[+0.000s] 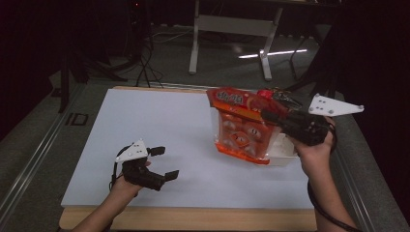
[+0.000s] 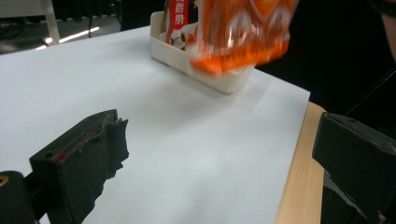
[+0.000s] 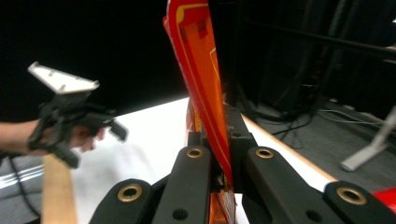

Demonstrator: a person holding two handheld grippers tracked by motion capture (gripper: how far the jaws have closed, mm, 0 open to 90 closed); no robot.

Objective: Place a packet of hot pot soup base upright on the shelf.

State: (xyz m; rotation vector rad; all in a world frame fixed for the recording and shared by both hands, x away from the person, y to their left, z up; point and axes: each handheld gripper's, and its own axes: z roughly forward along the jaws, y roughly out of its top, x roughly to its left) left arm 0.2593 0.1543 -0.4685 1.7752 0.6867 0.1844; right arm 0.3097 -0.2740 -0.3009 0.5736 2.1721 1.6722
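My right gripper (image 1: 270, 114) is shut on the top edge of an orange snack bag (image 1: 241, 126), which hangs above the table's right side over a white tray (image 1: 285, 151). Seen edge-on in the right gripper view, the orange snack bag (image 3: 201, 84) is pinched between the black jaws, and my right gripper (image 3: 215, 140) is closed tight on it. Near the table's front left my left gripper (image 1: 164, 163) stands open with nothing between its jaws. From the left gripper view, my left gripper (image 2: 219, 154) has its jaws wide apart over bare white tabletop, and the orange snack bag (image 2: 243, 35) hangs blurred above the white tray (image 2: 187, 58).
A red packet (image 2: 176, 21) stands inside the tray. The white table sheet (image 1: 164, 130) has a wooden front edge (image 1: 193, 218). Behind the table, a dark floor holds a metal stand (image 1: 232, 29) and cables.
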